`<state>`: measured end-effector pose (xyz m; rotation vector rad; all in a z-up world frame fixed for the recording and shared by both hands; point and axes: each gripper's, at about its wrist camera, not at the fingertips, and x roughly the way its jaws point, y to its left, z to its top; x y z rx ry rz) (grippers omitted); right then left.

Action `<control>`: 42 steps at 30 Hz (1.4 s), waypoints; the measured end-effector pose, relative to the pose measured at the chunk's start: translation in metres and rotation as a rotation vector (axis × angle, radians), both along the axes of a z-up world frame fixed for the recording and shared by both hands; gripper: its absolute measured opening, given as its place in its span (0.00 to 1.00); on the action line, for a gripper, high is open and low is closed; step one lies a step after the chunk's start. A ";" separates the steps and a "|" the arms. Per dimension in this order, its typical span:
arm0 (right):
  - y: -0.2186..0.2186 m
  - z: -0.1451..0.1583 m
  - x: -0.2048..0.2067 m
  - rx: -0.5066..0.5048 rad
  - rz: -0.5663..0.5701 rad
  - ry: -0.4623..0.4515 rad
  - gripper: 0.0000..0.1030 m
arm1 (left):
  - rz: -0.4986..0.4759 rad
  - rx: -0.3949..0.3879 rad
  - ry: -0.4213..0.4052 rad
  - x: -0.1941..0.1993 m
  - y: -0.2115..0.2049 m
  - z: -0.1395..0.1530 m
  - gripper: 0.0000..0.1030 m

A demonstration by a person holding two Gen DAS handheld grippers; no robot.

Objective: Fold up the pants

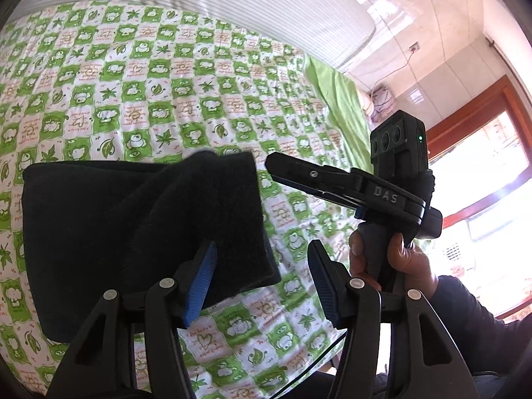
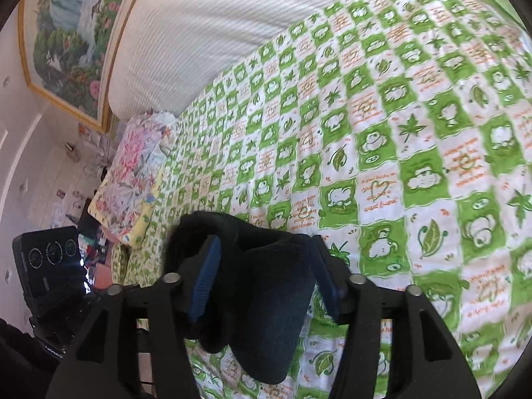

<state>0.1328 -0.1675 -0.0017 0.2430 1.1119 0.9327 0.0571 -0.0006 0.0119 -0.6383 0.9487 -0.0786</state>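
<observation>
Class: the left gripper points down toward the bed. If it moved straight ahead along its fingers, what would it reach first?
Probably the bedspread, just right of the folded black pants. The left gripper is open, and the pants' edge lies by its left finger, so depth leaves some doubt.

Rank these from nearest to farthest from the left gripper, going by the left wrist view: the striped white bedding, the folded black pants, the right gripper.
From the left gripper:
1. Folded black pants, at its left finger, lying on the green checked bedspread.
2. Right gripper, ahead and to the right, held in a hand.
3. Striped white bedding, across the far edge of the bedspread.
</observation>
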 end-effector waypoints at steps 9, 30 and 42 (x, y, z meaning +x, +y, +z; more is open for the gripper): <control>0.006 0.026 -0.022 -0.043 -0.004 -0.074 0.73 | 0.042 -0.011 -0.011 -0.017 0.012 0.008 0.62; 0.048 0.035 -0.068 -0.175 0.046 -0.117 0.81 | 0.231 -0.033 0.013 -0.073 0.075 0.001 0.68; 0.041 0.029 -0.079 -0.209 -0.034 -0.087 0.83 | 0.269 -0.040 0.039 -0.091 0.094 -0.008 0.70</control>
